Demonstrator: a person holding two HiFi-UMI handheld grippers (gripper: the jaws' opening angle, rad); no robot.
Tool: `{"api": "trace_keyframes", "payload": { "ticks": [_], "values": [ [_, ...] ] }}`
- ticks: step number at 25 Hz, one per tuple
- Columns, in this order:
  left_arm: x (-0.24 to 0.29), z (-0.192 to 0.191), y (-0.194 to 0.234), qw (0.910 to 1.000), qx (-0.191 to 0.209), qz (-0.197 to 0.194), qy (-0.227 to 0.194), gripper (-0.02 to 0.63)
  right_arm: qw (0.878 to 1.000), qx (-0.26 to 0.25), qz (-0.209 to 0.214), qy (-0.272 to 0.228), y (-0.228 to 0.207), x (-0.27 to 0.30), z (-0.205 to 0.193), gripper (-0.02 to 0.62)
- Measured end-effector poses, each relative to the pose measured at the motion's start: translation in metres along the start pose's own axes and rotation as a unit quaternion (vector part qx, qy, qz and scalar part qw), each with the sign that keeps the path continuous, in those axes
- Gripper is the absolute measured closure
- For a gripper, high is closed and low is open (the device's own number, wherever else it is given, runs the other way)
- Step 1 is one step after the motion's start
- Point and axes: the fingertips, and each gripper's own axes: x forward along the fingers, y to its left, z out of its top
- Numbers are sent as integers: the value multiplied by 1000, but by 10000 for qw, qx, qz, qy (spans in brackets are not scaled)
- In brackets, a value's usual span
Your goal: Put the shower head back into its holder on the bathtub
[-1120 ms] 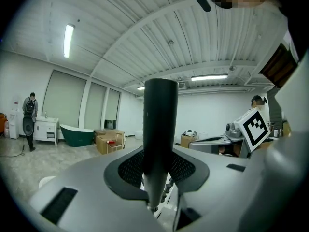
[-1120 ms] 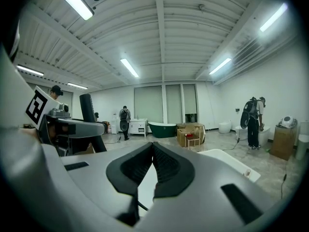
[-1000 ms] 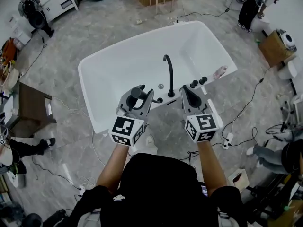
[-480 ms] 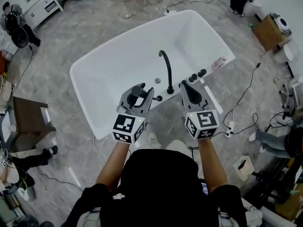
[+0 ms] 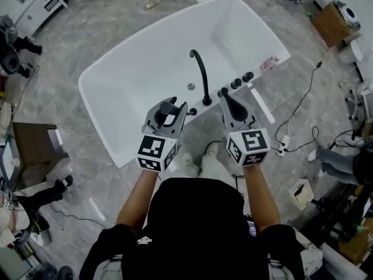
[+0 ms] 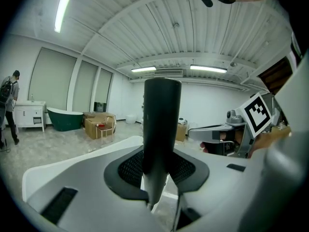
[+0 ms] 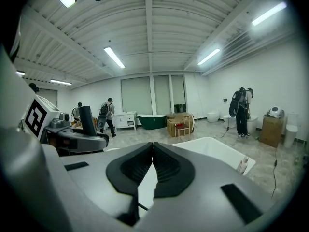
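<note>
The white bathtub (image 5: 111, 107) lies in front of me, with a curved black faucet (image 5: 200, 74) and black knobs (image 5: 242, 80) on its near rim. A small black fitting (image 5: 191, 111) sits on that rim between my grippers. My left gripper (image 5: 170, 107) is shut on the black shower head handle (image 6: 161, 124), which stands upright between its pads just above the rim. My right gripper (image 5: 225, 98) hovers beside the knobs, its pads (image 7: 166, 166) pressed together with nothing between them. From the right gripper view the handle (image 7: 87, 120) shows at the left, in the other gripper.
A pink bottle (image 5: 269, 63) rests on the tub's far right rim. Cables and a power strip (image 5: 284, 144) run along the floor to the right. People (image 7: 240, 111) stand around the room near a green tub (image 7: 153, 120) and cardboard boxes (image 7: 178, 124).
Both grippers have come down and forward toward the tub's near rim. The left one still holds the handle. The tub has slid up and left in the head view.
</note>
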Motion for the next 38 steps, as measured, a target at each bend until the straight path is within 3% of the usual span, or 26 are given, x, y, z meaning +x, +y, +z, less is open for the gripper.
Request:
{"api": "trace_keyframes", "payload": {
  "ticks": [16,29,38],
  "values": [
    [91,-75,9,9975,-151,290,619,476,9957,284,336,812,-64,47,-73,578],
    [131,-173,28,9879,-328,797,1290,474,9847,389,729,1533,-79,78,-153,578],
    [148,-230,34,9840,-364,864,1516,474,9802,486,779,1757,-80,93,-200,578]
  ]
}}
